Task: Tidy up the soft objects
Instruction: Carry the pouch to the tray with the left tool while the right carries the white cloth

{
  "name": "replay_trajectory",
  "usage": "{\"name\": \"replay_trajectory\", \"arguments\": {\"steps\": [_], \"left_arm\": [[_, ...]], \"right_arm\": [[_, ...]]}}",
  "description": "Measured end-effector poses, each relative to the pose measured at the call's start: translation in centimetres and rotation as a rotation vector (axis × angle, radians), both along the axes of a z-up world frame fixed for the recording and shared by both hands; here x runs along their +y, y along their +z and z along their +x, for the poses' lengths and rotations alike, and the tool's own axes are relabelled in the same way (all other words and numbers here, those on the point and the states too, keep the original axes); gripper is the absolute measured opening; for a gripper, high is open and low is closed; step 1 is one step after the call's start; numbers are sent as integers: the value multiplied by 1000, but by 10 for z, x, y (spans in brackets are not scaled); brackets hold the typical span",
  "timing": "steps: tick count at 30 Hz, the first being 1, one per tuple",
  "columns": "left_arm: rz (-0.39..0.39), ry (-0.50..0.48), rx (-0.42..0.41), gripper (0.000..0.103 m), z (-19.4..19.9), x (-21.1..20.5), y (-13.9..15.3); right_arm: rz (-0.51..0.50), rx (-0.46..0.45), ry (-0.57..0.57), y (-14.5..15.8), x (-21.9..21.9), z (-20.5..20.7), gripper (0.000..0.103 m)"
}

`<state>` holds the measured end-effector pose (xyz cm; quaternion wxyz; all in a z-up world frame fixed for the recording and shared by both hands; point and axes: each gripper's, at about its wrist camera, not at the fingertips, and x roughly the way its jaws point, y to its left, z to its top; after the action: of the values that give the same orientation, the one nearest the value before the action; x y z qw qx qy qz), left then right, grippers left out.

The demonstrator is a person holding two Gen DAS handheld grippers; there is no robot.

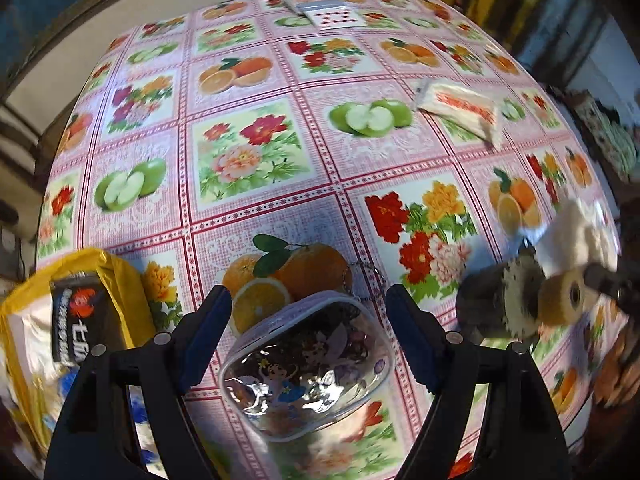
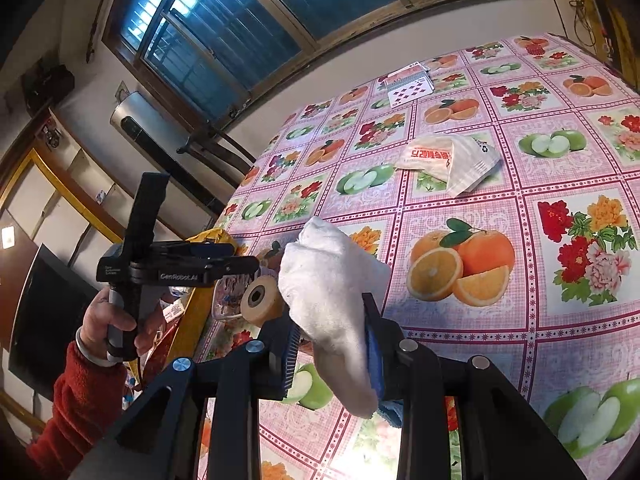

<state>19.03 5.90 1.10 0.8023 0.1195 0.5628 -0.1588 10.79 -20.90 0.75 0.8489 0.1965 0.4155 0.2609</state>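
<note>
- Cloth pinched in right gripper, lifted clear for carrying.
- Left gripper spread, straddling pouch; bag at 9 o'clock, likely destination.

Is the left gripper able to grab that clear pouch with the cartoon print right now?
Probably yes. The left gripper is open, its blue-padded fingers standing on either side of the clear pouch, and nothing lies between them. The yellow bag sits off to one side, out of the way.
</note>
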Motion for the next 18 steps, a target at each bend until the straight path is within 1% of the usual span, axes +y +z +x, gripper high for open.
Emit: {"name": "replay_trajectory", "arguments": {"steps": [2, 5, 9, 10, 11, 13, 15, 18], "left_arm": [[78, -109, -24, 80, -9, -5, 3], [160, -235, -31, 80, -18, -13, 2], [200, -381, 10, 80, -33, -20, -9], [220, -406, 6, 80, -35, -22, -13], [225, -424, 11, 80, -36, -24, -16], [199, -444, 30, 81, -35, -25, -18], [190, -463, 50, 81, -35, -27, -21], [181, -499, 56, 81, -41, -30, -19]], "right_arm": [[-2, 2, -5, 0, -1, -1, 32], [-10, 4, -5, 1, 0, 0, 32], [-19, 0, 1, 3, 4, 0, 32], [-20, 0, 2, 3, 5, 1, 32], [-20, 1, 2, 3, 6, 1, 32], [-26, 4, 3, 3, 7, 2, 32], [-32, 7, 4, 3, 8, 3, 32], [-33, 11, 5, 2, 8, 4, 33]]}}
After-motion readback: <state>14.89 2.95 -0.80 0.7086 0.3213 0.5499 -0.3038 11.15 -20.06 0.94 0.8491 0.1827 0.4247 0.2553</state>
